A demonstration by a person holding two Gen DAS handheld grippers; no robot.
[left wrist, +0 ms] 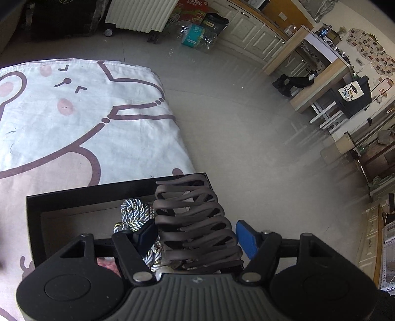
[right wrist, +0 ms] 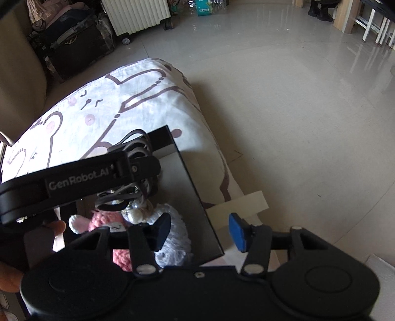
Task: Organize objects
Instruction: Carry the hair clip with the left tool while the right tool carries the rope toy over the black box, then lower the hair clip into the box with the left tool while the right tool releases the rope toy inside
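My left gripper [left wrist: 195,237] is shut on a large brown hair claw [left wrist: 192,217], its blue pads against the claw's two sides. It hangs over the right end of an open black box [left wrist: 98,195]. A blue and white braided cord [left wrist: 133,212] lies inside the box. In the right wrist view the claw [right wrist: 134,148] shows above the box, with one of the left gripper's fingers [right wrist: 138,168] on it. My right gripper [right wrist: 200,232] is open and straddles the box's right wall [right wrist: 190,197] without touching it. A pink crochet toy [right wrist: 103,219], a white crochet piece [right wrist: 175,242] and pearls [right wrist: 134,214] lie inside.
The box sits near the right edge of a surface covered by a white cartoon-print cloth [left wrist: 86,123]. Grey floor [left wrist: 234,123] drops away to the right. A white radiator [left wrist: 140,14] and dark bags stand beyond. A person's hand [right wrist: 58,227] shows at the left.
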